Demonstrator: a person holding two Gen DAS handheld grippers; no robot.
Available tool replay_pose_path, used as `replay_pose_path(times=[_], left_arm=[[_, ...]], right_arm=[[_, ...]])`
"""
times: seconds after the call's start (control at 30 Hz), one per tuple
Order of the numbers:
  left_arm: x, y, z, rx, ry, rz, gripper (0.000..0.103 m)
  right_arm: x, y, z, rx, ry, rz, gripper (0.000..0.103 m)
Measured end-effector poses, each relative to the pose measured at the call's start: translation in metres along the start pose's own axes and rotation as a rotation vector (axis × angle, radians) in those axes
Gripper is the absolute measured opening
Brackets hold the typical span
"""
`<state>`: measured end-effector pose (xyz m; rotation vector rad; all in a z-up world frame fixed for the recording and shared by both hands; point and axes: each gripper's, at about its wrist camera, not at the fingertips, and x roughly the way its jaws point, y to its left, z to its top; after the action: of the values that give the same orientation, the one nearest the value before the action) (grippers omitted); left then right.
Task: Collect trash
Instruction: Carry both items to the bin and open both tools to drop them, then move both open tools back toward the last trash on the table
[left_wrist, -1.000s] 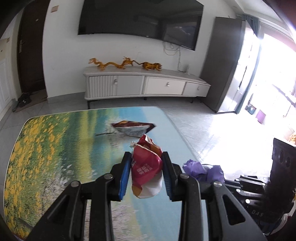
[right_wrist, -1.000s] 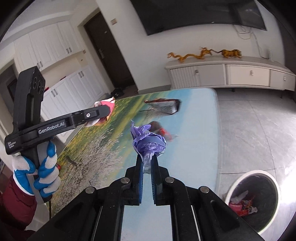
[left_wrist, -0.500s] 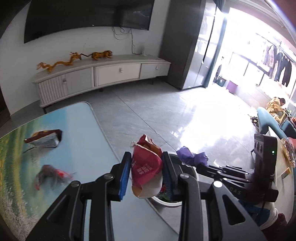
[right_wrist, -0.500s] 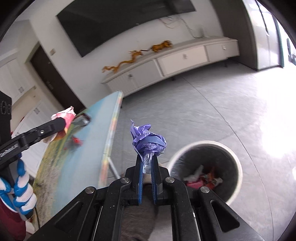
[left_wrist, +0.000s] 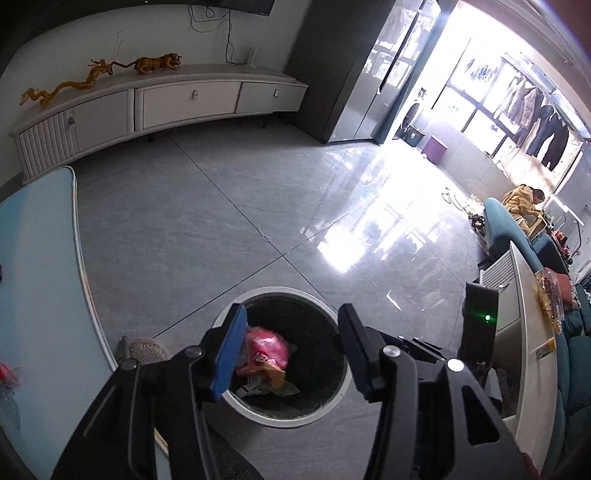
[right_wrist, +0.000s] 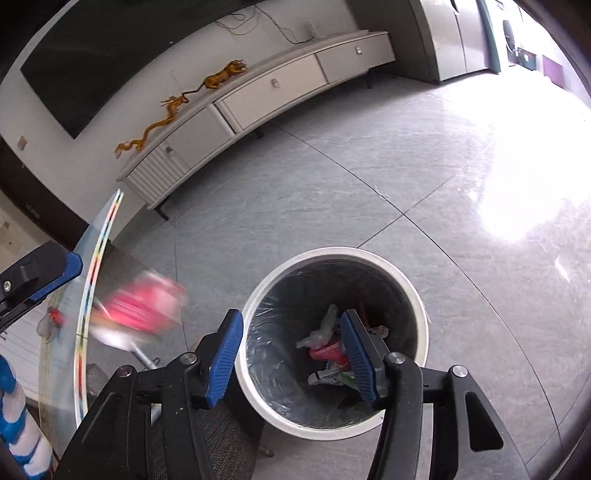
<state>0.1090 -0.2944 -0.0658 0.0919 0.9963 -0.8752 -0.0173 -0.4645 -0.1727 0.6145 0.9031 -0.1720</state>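
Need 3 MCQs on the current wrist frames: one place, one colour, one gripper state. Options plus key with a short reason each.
1. Where does the trash bin stand?
A. on the floor beside the table
B. on the table
C. on the TV cabinet

2. What colour is the bin's rim?
A. red
B. white
C. yellow

3. How do the left gripper and right gripper stand?
A. both shut on wrappers
B. only the left is open
C. both open, nothing between the pads

Key: 1 A, grey floor tiles surround the bin, just off the table edge. 2 B, a white ring runs round the dark liner. 3 C, each wrist view shows blue pads spread wide with the bin visible between them; a blurred pink wrapper appears loose in the air.
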Motion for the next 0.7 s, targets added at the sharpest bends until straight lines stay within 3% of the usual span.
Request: replay_pose_path(times=[0.23, 0.4, 0.7], left_arm=[[-0.011, 0.006, 0.0, -0.027, -0.021, 0.034, 0.051], [-0.053, 0.016, -0.008, -0.039, -0.102, 0.168, 0.052], [-0.142, 0.037, -0.023, -0.04, -0.27, 0.515, 0.053]], right_arm=[[-0.012, 0.01, -0.002, 0.003, -0.012, 0.003, 0.053], [-0.03, 0.041, -0.002, -0.059, -0.043, 0.029, 0.054], [-0.086, 0.122, -0.003, -0.225, -0.139, 0.102, 0.057]])
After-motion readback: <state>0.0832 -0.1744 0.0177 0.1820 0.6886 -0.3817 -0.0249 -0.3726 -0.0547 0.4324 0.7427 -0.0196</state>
